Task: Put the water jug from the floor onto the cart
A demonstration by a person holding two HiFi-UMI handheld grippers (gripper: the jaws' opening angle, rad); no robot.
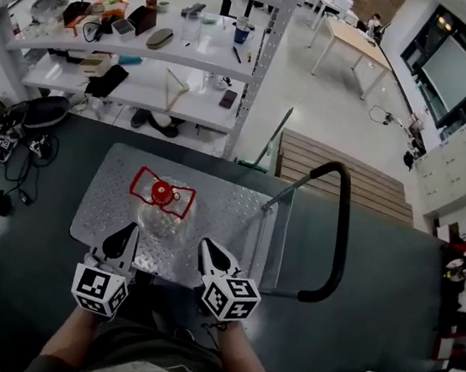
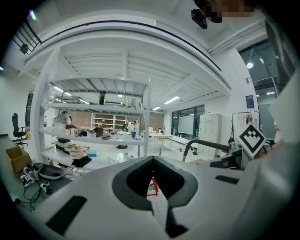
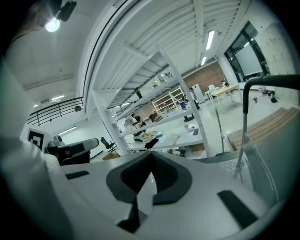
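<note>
The jug point(image 1: 163, 211) sat on the cart point(image 1: 239, 203). The left hand-held gripper point(image 1: 128, 233) and the right hand-held gripper point(image 1: 208, 248) were closed and empty. The placing looked done; next, just back away.

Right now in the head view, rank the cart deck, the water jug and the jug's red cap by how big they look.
1. cart deck
2. water jug
3. red cap
The jug's top sits nearer the camera, but the order is still clear.
</note>
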